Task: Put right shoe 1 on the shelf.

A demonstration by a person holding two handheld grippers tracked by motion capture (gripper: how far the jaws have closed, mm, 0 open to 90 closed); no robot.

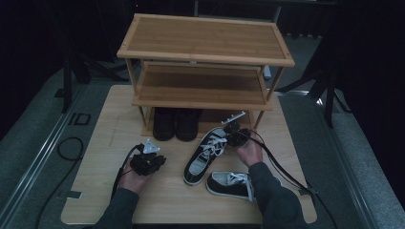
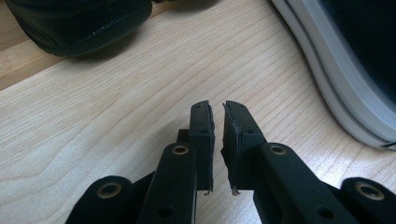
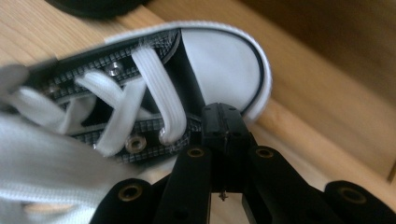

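Note:
Two black-and-white laced sneakers lie on the table in front of a bamboo shoe rack (image 1: 205, 40). One sneaker (image 1: 205, 157) points its toe at the rack's bottom shelf; the other sneaker (image 1: 231, 183) lies crosswise nearer the person. My right gripper (image 1: 228, 133) is at the first sneaker's toe. In the right gripper view the right gripper (image 3: 224, 112) is shut, its tips against the sneaker's (image 3: 219, 60) side by the white toe cap. My left gripper (image 1: 149, 157) rests left of the sneakers. In its own view the left gripper (image 2: 218, 109) shows a narrow gap with nothing in it.
A pair of black shoes (image 1: 174, 124) stands on the rack's bottom shelf, one toe of a black shoe (image 2: 79, 23) showing ahead of the left jaws. The sneaker's white sole (image 2: 336, 79) runs along their right. Bare wooden table (image 1: 105, 124) spreads at the left.

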